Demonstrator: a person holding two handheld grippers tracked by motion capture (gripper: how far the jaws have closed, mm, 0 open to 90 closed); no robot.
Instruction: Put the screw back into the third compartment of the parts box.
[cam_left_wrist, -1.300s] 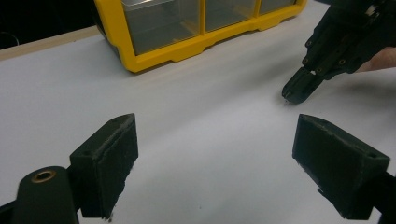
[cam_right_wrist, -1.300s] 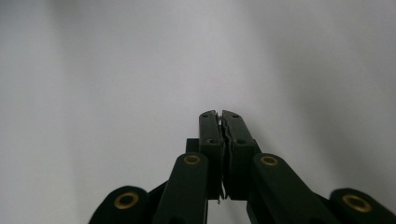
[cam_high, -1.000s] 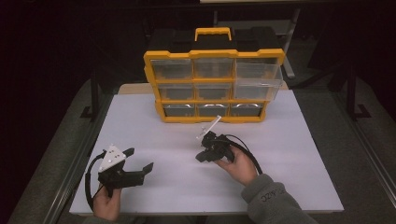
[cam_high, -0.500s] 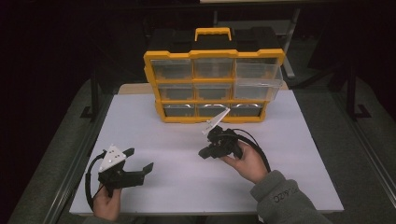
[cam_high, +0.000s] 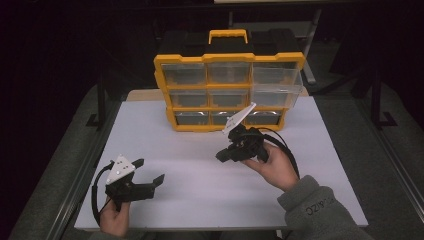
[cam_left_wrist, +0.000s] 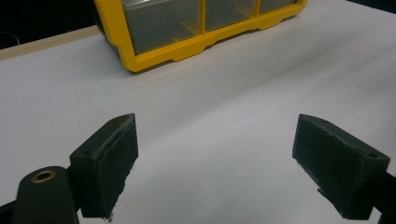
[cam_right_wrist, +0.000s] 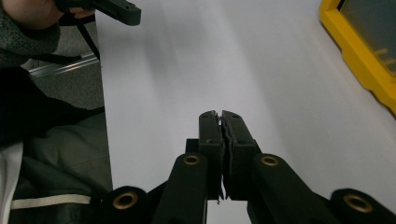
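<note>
- Raised since the earlier frames: right gripper (cam_high: 223, 155), lifted off the white table top (cam_high: 200, 190) and carried nearer the organiser; left gripper (cam_high: 150, 171) unchanged in place.
- Right gripper jaws: pressed together, nothing between them; they point across the bare sheet.
- Left gripper jaws: spread wide, empty, low over the sheet near the person's edge.
- Yellow drawer organiser (cam_high: 229, 58): upright at the far side of the table, black top, yellow handle, nine clear drawers; the middle-right drawer (cam_high: 276, 93) stands slightly pulled out, the rest look flush.
- Progress, as judged: early approach; no drawer gripped, nothing carried; reaching and working a drawer remains.
</note>
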